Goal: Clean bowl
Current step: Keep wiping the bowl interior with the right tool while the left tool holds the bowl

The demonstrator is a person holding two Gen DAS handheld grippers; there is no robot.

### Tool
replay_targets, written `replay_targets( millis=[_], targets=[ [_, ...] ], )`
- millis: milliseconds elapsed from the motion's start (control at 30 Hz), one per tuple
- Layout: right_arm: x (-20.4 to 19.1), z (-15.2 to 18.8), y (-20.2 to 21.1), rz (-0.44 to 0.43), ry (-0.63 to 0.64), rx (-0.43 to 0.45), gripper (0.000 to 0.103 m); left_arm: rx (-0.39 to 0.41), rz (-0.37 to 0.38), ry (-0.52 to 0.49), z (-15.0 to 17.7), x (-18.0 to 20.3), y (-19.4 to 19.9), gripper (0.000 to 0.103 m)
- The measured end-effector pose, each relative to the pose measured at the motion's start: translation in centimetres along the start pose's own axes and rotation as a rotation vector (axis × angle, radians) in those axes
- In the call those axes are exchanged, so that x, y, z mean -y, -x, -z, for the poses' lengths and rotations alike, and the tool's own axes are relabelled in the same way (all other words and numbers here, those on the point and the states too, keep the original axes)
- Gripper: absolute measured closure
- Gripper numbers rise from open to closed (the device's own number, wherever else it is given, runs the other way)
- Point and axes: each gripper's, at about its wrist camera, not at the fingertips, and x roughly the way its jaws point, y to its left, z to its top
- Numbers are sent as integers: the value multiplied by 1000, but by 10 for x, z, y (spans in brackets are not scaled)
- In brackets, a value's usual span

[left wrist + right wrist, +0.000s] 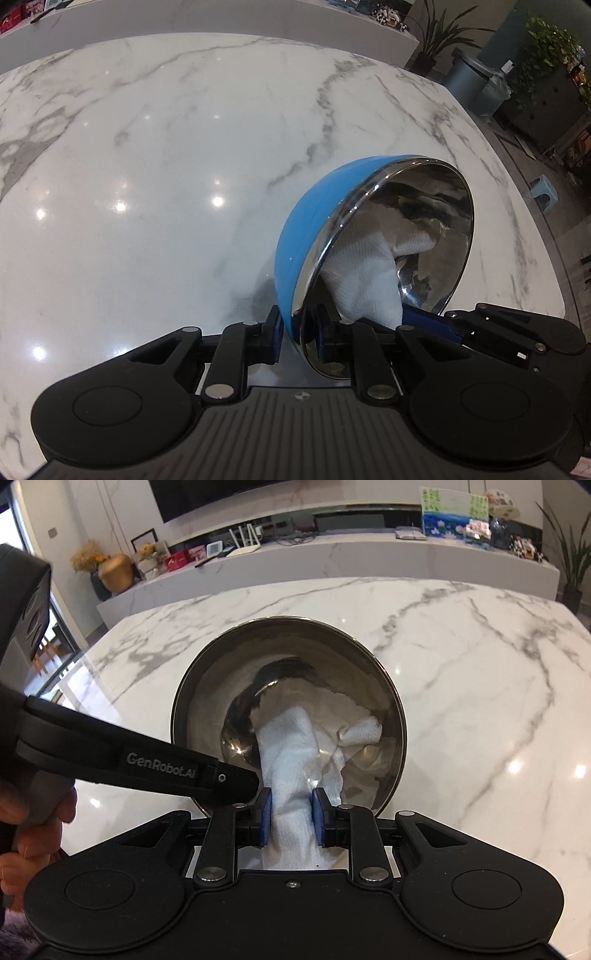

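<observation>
From my remote seat I see the round bowl, blue on the outside and mirror-bright steel inside (pixel 314 236), tipped up on its side above the white bench with grey marble veining (pixel 147 147), its open mouth turned toward the right-hand camera. My left claw (pixel 299 334) is pinched on the bowl's near rim, one blue pad against the blue outer wall and the other against the polished inside, so the rim sits between the jaws with almost no gap to spare. My right claw (pixel 291 818) is closed nearly all the way on a crumpled white paper towel (pixel 291 753), the two blue pads squeezing its twisted tail from either side. From there the towel runs forward over the rim and into the bowl (pixel 288 686), where its bunched end lies against the steel lower wall and floor (the shiny metal mirrors the towel, so its far edge is hard to tell from its reflection). In the right wrist view the black arm of the left claw (pixel 236 781) crosses in from the left to the bowl's near-left rim, and a hand (pixel 33 834) grips its handle at the picture's left edge. Whether the bowl's lower edge touches the bench or is held just clear of it I cannot tell. Beyond the bench stands a long white marble shelf (pixel 332 561) crowded with small ornaments.
</observation>
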Motion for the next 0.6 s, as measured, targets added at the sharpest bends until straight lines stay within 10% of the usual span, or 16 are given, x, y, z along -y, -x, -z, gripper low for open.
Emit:
replay_targets(
  millis=[600],
  targets=[
    [-14, 12, 0, 178, 201, 41, 83, 27, -86, -62, -11, 8, 7, 86]
  ],
)
